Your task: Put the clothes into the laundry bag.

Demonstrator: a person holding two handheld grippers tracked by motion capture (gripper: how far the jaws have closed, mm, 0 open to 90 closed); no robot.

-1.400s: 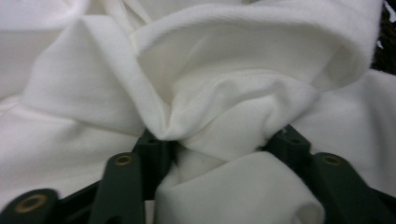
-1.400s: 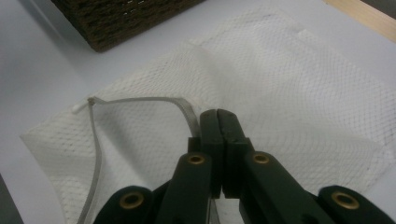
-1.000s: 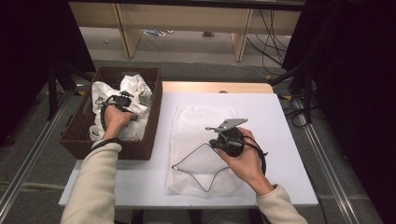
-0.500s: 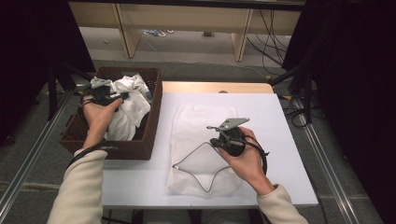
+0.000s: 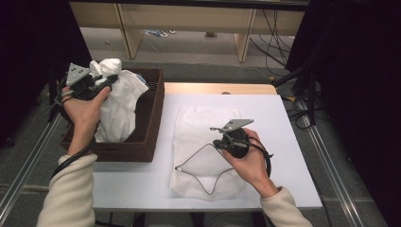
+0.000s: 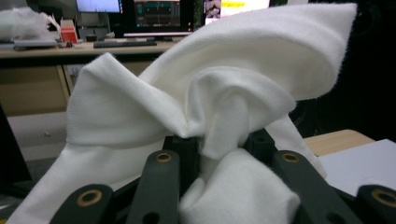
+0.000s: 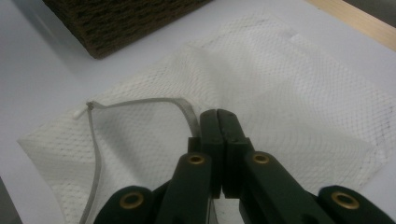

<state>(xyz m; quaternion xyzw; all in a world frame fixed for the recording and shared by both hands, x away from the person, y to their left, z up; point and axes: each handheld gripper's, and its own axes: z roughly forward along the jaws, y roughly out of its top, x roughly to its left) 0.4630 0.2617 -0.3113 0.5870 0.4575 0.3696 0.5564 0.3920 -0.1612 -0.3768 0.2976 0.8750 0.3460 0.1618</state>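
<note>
A white cloth (image 5: 118,101) is being lifted clear of the basket (image 5: 150,123), pinched in the left claw (image 5: 101,82). The mesh bag's (image 5: 198,127) mouth is being held up by the right claw (image 5: 218,142), pressed together on its rim, so bagging likely comes next.

High view: above person's side, faces forward and down over table (image 5: 293,123). Left gripper view: very close on white cloth (image 6: 224,93), faces level toward desk. Right gripper view: close, down onto mesh bag (image 7: 289,84); shares bag, basket (image 7: 116,23) with high view.

A white table (image 5: 293,123) stands on a grey floor (image 5: 194,45), with wooden shelf legs (image 5: 243,40) and loose cables (image 5: 276,28) behind it, and lit monitors (image 6: 159,14) on a desk (image 6: 84,46) beside a keyboard (image 6: 123,43)
</note>
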